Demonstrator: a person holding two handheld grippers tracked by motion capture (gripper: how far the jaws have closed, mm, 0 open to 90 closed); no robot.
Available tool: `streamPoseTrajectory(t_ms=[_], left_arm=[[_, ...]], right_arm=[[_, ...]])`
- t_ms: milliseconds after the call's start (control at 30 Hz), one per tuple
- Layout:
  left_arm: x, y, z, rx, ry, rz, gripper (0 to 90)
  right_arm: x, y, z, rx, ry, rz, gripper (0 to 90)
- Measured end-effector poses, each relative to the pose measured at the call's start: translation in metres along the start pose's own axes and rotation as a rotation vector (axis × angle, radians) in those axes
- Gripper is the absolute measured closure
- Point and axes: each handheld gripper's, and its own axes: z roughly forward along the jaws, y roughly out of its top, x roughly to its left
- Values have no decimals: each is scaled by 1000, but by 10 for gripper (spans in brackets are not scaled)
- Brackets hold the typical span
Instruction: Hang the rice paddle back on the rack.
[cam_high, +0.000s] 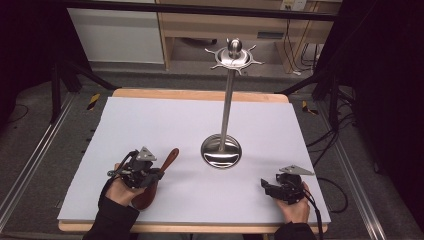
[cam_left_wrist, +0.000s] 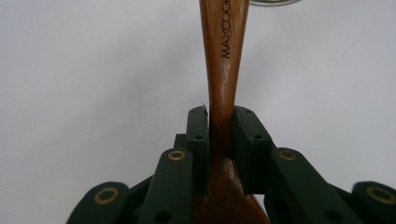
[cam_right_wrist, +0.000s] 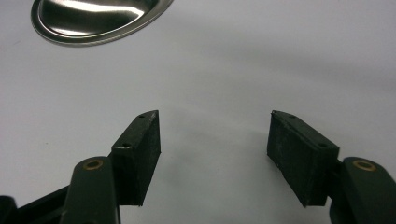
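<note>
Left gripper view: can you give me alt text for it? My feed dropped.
The left hand-held gripper has its two black jaws closed on the narrow neck of a brown wooden utensil, whose handle runs away up the frame with partial lettering reading MAXCOOK. Beneath lies a plain white table surface.

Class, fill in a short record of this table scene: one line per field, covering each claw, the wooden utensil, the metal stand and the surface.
left claw: shut on the wooden spoon's narrow neck
right claw: open, nothing between its jaws, above bare white sheet
wooden spoon: brown, handle printed MAXCOOK, pointing toward the stand
metal stand: upright pole on a round shiny base, hooked ring on top, no utensils hanging
white sheet: covers a wooden table
person: hand behind each claw, dark sleeves
</note>
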Motion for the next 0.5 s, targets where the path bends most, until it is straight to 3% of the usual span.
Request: streamPoseTrajectory(t_ms=[167, 333, 400, 500], left_arm=[[0, -2, -8, -44, 17, 9, 763], [2, -3, -19, -129, 14, -14, 765], [2, -3, -21, -142, 15, -23, 765], [4, -5, -31, -210, 29, -36, 767]], right_arm=[[0, 0, 0, 0, -1, 1, 348], [0, 0, 0, 3, 0, -5, 347], [0, 0, 0, 4, -4, -6, 347], [0, 0, 0, 4, -4, -5, 346]])
